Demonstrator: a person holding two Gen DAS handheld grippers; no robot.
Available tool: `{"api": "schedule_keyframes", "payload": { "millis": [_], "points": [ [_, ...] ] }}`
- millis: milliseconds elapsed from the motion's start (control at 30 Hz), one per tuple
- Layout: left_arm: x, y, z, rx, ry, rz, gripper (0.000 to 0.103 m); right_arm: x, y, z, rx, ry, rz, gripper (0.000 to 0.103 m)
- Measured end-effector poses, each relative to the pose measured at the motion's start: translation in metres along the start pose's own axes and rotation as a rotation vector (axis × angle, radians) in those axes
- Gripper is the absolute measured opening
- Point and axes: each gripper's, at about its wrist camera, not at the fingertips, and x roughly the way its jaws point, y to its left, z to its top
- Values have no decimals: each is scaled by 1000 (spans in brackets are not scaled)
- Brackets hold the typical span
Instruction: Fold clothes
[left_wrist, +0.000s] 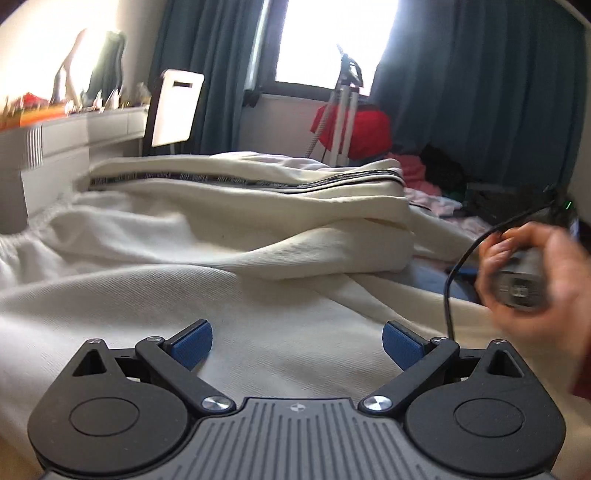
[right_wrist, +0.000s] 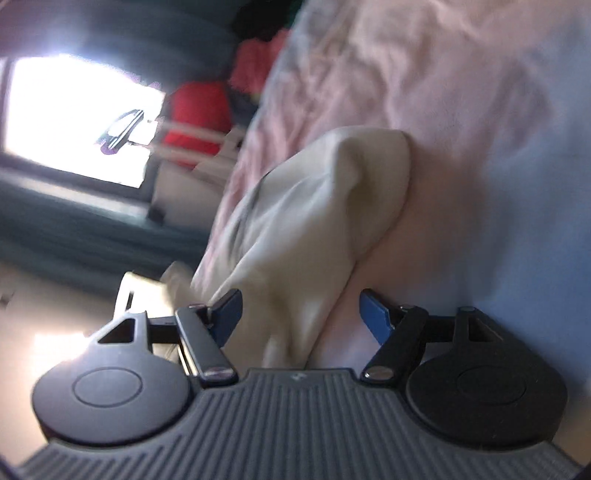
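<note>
A bedroom: teal curtains (left_wrist: 480, 92) hang on either side of a bright window (left_wrist: 332, 40), and a white worktop (left_wrist: 74, 129) cluttered with small items runs along the left wall with a white chair (left_wrist: 177, 107) pushed up to it. Below the window stand a white tripod (left_wrist: 343, 114) and a red bag (left_wrist: 362, 133). The bed (right_wrist: 498, 110) carries a pale pink and blue sheet (blurred in the right wrist view).

Across the bed lies the cream garment (left_wrist: 221, 229), rumpled, with a dark printed stripe (left_wrist: 229, 181) along its upper fold. It spreads under and ahead of the left gripper (left_wrist: 297, 345), whose jaws stand wide apart with bare cloth between them and nothing pinched.

In the right wrist view a loose end of the same garment (right_wrist: 325, 221) runs between the jaws of the right gripper (right_wrist: 301, 317), which stand apart, not pressing it. A hand (left_wrist: 532, 266) holding that gripper's handle, cable trailing, shows blurred at the right of the left wrist view.
</note>
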Motion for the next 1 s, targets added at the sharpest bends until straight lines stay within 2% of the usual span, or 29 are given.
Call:
{"api": "schedule_keyframes", "payload": {
  "millis": [67, 100, 133, 167, 267, 333, 400, 600, 700, 800, 867, 933, 1000],
  "points": [
    [6, 5, -2, -22, -15, -7, 100, 14, 4, 10, -16, -60, -1, 68],
    [10, 7, -3, -28, -24, -11, 101, 20, 9, 15, -36, -83, -16, 62],
    [13, 6, -5, -26, -27, -14, 102, 25, 15, 21, -77, -101, -59, 40],
    [16, 5, -6, -17, -25, -9, 103, 28, 19, 27, -104, -100, -93, 29],
    [20, 3, -7, 4, -26, 1, 103, 25, 31, 44, -180, -127, -150, 19],
    [20, 5, -8, -5, -31, -7, 103, 6, 44, 56, -267, -200, -187, 18],
    [19, 7, -7, -19, -32, -12, 103, -18, 49, 78, -298, -259, -216, 18],
    [16, 9, -6, -26, -33, -11, 103, -106, 46, 170, -386, -474, -356, 17],
    [16, 9, -6, -26, -33, -14, 103, -136, 39, 216, -375, -436, -409, 17],
    [17, 9, -6, -27, -29, -15, 103, -156, 51, 225, -456, -480, -328, 17],
    [17, 9, -6, -25, -26, -14, 103, -162, 53, 212, -593, -521, -295, 17],
    [17, 8, -6, -20, -24, -11, 103, -164, 32, 205, -629, -520, -317, 18],
    [17, 8, -6, -17, -22, -9, 103, -166, -6, 203, -554, -484, -339, 18]
  ]
}}
